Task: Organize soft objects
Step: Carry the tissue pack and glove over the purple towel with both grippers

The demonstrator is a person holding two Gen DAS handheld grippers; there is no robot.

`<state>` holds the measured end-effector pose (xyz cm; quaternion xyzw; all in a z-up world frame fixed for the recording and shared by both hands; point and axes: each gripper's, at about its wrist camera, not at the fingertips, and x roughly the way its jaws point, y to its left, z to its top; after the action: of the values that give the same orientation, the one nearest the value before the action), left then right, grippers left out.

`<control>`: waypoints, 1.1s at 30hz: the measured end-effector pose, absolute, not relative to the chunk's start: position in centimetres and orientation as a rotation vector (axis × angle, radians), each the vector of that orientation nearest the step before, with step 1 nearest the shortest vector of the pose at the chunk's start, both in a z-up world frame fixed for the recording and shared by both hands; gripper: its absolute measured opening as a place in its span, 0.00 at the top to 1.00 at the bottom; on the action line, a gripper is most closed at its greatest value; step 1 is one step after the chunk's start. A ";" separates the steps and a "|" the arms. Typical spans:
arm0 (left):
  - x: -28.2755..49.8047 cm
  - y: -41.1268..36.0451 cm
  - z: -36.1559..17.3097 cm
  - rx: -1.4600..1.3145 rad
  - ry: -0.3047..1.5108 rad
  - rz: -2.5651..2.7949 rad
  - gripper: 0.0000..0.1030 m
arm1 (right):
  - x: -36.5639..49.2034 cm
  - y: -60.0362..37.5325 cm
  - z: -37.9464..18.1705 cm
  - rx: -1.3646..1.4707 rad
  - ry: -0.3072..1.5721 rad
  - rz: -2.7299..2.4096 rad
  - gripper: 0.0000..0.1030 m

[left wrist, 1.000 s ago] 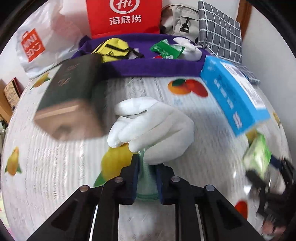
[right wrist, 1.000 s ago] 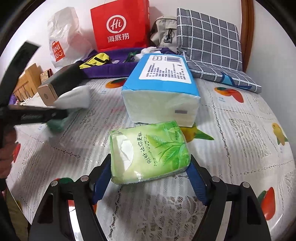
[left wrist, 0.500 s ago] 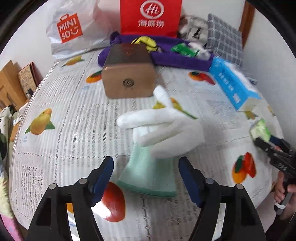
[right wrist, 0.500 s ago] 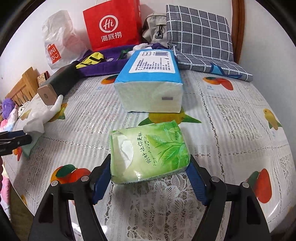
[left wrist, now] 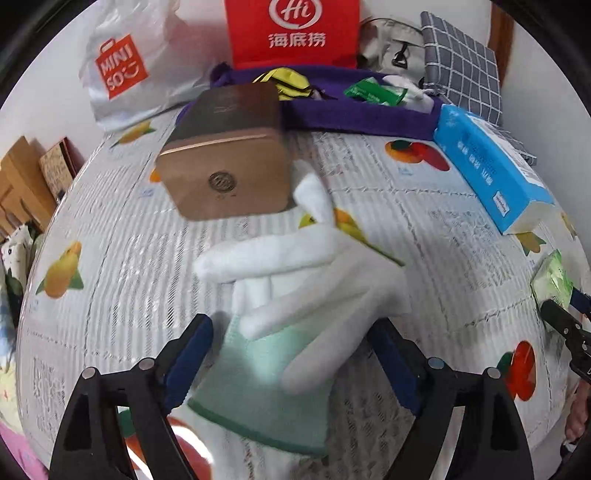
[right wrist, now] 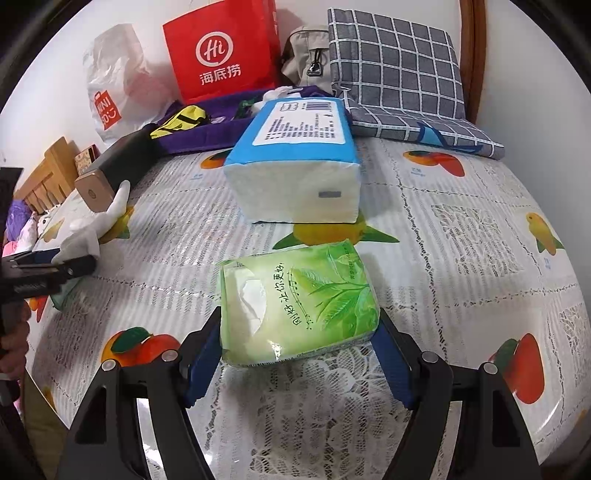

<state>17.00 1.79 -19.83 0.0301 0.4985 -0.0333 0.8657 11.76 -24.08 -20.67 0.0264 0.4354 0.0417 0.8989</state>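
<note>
Now the white glove lies on the counter before the brown box, the left hand-held gripper having just opened wide around it, pads clear; best withdraw straight back. The right hand-held gripper grips the green tissue pack.

A white knit glove with a pale green cuff lies on a lace tablecloth printed with fruit, between the wide-apart jaws of the left gripper, which have just been opening; the blue pads stand clear of it. Just beyond sits a brown rectangular box, and a blue-wrapped tissue pack lies to the right. A red paper bag and a white plastic shopping bag stand at the back.
</note>
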 end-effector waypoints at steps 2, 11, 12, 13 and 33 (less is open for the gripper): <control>17.3 1.7 -19.8 0.050 1.049 -0.069 0.15 | 11.9 -24.2 -20.7 0.054 0.898 0.079 0.27; 17.2 0.1 -19.3 0.094 1.021 -0.125 0.50 | 12.8 -24.4 -20.7 0.050 0.896 0.063 0.27; 17.1 -0.2 -19.2 0.102 1.020 -0.137 0.59 | 12.9 -24.4 -20.7 0.051 0.899 0.063 0.27; 17.0 -0.5 -19.1 0.110 1.020 -0.149 0.68 | 13.1 -24.4 -20.6 0.053 0.902 0.062 0.27; 14.9 -1.8 -15.2 0.150 0.935 -0.193 0.88 | 12.5 -24.2 -16.8 0.129 0.880 0.110 0.27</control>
<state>14.88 -1.83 -15.15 0.0719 0.4497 -0.0929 0.8854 12.49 -24.22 -16.82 0.0626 0.4255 0.0533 0.9012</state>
